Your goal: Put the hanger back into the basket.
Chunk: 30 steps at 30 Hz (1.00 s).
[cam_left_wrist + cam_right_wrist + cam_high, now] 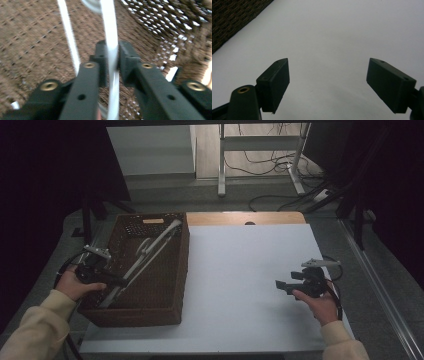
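A long white rod frame [150, 245] lies slantwise in a brown wicker basket [150, 312] at the table's left. My left gripper [120, 282] reaches into the basket over its left wall. In the left gripper view its jaws [111, 57] stand close on either side of one white rod [110, 20], which runs upright between the pads; a thinner white rod [68, 35] lies to the left of it over the basket's woven floor [30, 37]. My right gripper [280, 285] hovers over the white table top [240, 270], its jaws [328, 82] wide apart with nothing between them.
The basket's corner [232, 17] lies at the top left of the right gripper view, with white table [332, 30] ahead. Beyond the table's far wooden edge [245, 217] there is a white stand [260, 145] with cables on the floor.
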### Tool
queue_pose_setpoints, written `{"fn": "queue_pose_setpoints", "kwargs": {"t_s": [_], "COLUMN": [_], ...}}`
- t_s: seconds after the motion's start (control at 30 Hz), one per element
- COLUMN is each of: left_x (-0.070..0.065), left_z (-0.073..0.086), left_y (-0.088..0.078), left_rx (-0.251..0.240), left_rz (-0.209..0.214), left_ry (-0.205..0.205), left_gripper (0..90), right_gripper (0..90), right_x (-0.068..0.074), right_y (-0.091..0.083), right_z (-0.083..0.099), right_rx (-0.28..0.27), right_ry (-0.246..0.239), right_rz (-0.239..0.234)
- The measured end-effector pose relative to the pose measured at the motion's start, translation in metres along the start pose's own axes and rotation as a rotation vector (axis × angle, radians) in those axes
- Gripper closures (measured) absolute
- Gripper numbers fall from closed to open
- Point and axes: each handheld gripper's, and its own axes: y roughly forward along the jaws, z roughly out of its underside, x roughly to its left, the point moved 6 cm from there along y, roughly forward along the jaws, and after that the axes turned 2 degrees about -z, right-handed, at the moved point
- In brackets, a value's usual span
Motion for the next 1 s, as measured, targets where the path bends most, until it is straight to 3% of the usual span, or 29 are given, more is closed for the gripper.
{"fn": "queue_pose_setpoints", "kwargs": {"t_s": [0.03,0.07,0.17,0.33,0.43,0.53,0.6,0.7,1.0], "left_x": [0.002,0.003,0.002,-0.005,-0.012,-0.019,-0.022,-0.026,-0.052], "left_z": [0.002,0.002,-0.002,-0.014,-0.020,-0.023,-0.025,-0.027,-0.031], "left_y": [0.002,0.003,0.003,-0.006,-0.013,-0.016,-0.016,-0.013,-0.007], "left_rx": [0.024,0.025,-0.002,-0.103,-0.184,-0.222,-0.237,-0.237,-0.301], "left_rz": [-0.010,-0.014,-0.068,-0.102,-0.103,-0.124,-0.138,-0.214,-0.250], "left_ry": [-0.006,-0.004,-0.005,0.005,0.010,0.011,0.009,0.003,0.037], "left_gripper": [60.9,60.9,36.2,22.0,20.6,20.0,19.9,20.0,20.2], "right_gripper": [18.8,18.8,18.7,18.7,18.7,18.7,18.7,18.7,18.5], "right_x": [0.000,0.000,0.000,0.001,0.001,0.000,-0.001,-0.003,0.003], "right_y": [0.000,0.000,0.000,0.001,0.000,0.000,0.001,0.003,0.001], "right_z": [0.000,0.000,0.000,0.000,0.000,-0.001,-0.001,-0.001,-0.002], "right_rx": [0.001,0.001,0.002,0.003,-0.001,-0.003,-0.002,0.002,-0.003], "right_ry": [-0.001,-0.001,-0.001,-0.003,-0.007,-0.007,-0.003,-0.003,-0.041], "right_rz": [-0.001,-0.001,-0.001,-0.001,-0.002,-0.005,-0.009,-0.014,-0.030]}}
